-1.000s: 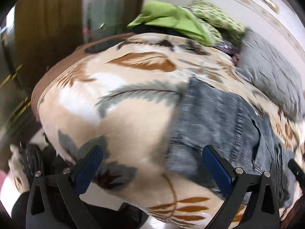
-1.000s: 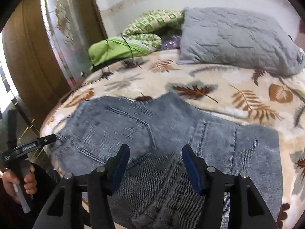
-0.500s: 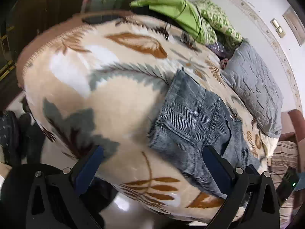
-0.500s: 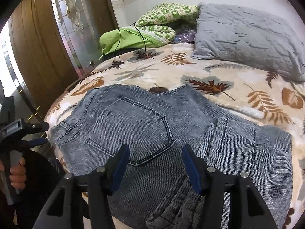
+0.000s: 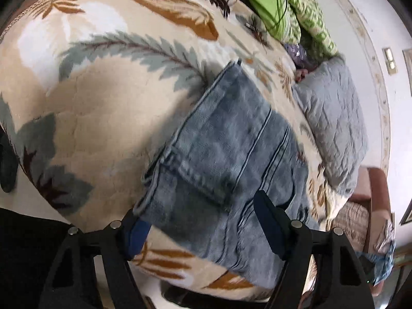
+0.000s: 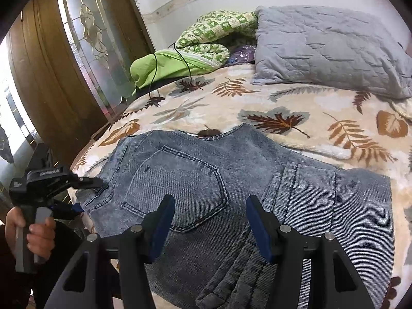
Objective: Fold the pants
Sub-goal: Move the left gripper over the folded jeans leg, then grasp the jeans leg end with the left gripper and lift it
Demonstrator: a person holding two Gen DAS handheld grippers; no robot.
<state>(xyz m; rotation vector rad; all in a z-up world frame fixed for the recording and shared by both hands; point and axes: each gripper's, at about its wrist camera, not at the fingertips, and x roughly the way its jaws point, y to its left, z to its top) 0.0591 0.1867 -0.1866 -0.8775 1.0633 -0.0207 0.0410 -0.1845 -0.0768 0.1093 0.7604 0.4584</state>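
1. Left wrist view: left gripper point(image 5: 198, 221) pitched steeply down over the near corner of the pants point(image 5: 231, 159), at the waistband end.
2. Jaws just been closing, yet not clamped; waistband corner lying between them, one blue finger point(image 5: 136, 234) tucked under the denim edge, the other over the fabric, with no firm pinch visible.
3. Pants lying folded on the leaf-patterned blanket point(image 5: 103, 97), near the bed's edge; grey pillow point(image 5: 334, 128) beyond the pants, green bedding point(image 5: 278, 5) further beyond.
4. Right wrist view: right gripper point(image 6: 209, 221) angled down above the pants point(image 6: 231, 170), near the back pocket point(image 6: 175, 188).
5. Jaws parted about halfway, released, nothing between them; denim visible below the gap.
6. Left of the pants, a hand point(image 6: 36, 231) wrapped around the left gripper's handle, its tips at the waistband corner.
7. Beyond the pants, grey pillow point(image 6: 329, 49) and green bedding point(image 6: 180, 61) by the wall; wooden door point(image 6: 51, 77) to the pants' left.
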